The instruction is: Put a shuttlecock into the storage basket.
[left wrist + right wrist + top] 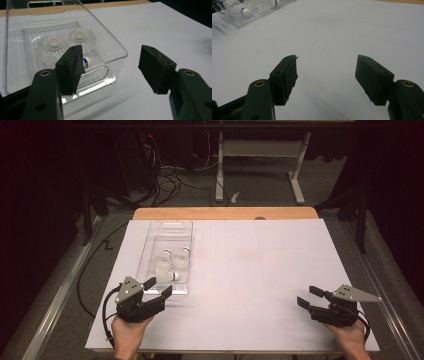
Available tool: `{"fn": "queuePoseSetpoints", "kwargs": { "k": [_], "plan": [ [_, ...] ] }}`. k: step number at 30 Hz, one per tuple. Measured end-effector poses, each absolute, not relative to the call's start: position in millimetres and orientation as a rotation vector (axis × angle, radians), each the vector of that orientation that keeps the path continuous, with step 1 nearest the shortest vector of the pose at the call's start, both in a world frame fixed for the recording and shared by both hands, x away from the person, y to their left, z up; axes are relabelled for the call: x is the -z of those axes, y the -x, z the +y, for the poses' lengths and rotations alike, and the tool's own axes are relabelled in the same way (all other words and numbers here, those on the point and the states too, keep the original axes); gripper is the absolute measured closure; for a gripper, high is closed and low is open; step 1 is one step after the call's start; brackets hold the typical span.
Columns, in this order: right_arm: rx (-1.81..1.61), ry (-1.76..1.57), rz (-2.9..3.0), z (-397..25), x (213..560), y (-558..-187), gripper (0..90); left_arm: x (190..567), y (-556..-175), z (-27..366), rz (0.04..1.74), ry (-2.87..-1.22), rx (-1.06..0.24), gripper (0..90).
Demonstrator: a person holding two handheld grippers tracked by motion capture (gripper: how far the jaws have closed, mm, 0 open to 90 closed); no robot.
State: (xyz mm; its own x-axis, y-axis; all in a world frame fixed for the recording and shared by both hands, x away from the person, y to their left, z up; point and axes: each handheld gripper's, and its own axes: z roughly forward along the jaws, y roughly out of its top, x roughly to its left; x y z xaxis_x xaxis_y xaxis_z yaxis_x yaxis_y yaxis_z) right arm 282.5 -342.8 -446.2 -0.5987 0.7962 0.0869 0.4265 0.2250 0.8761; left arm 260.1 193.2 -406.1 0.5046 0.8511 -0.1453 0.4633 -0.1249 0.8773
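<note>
Left hand-held gripper (159,286), jaws spread wide and holding nothing, poised at the near end of a clear rectangular plastic tray (117,47) with a ribbed floor and a handle slot in its far wall. Just beyond its jaws, inside the tray, lie 3 white plastic shuttlecocks (81,38) with mesh skirts: 2 stand on their skirts, cork ends up, side by side and apparently touching; the 3rd lies tipped over nearest the jaws, its rounded blue-banded cork (87,62) pointing toward the tray's near wall. Right hand-held gripper (309,297), jaws likewise wide apart and holding nothing, rests over the bare white desk (260,270), well apart from the tray, which lies far off to its left.

Handling, as judged: each shuttlecock is very light and will shift at the slightest nudge; the skirt is thin, springy and easily crushed, while the cork is firm but rounded and smooth. The neck where cork meets skirt offers the surest hold, under gentle closure. The tray itself is stiff, slick and light
</note>
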Motion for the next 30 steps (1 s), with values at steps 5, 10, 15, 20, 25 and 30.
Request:
{"fn": "queuePoseSetpoints", "kwargs": {
  "k": [5, 10, 15, 20, 25, 30],
  "plan": [
    [-1.33, -1.129, 2.124, -343, 446, -282, 34.3, 408, -260, 193, 1.104, -1.759, -0.503, 37.3],
    [-1.329, -1.129, 2.125, -343, 446, -282, 34.3, 410, -260, 193, 1.105, -1.761, -0.505, 37.3],
    [-1.33, -1.128, 2.124, -343, 446, -282, 34.3, 412, -260, 193, 1.103, -1.76, -0.506, 37.3],
    [-1.331, -1.128, 2.123, -343, 446, -282, 34.3, 414, -259, 194, 1.105, -1.757, -0.504, 37.3],
    [-1.332, -1.125, 2.122, -343, 446, -282, 34.3, 417, -259, 194, 1.11, -1.756, -0.501, 37.3],
    [-1.333, -1.125, 2.121, -343, 446, -282, 34.3, 419, -258, 194, 1.112, -1.756, -0.502, 37.3]
  ]
}}
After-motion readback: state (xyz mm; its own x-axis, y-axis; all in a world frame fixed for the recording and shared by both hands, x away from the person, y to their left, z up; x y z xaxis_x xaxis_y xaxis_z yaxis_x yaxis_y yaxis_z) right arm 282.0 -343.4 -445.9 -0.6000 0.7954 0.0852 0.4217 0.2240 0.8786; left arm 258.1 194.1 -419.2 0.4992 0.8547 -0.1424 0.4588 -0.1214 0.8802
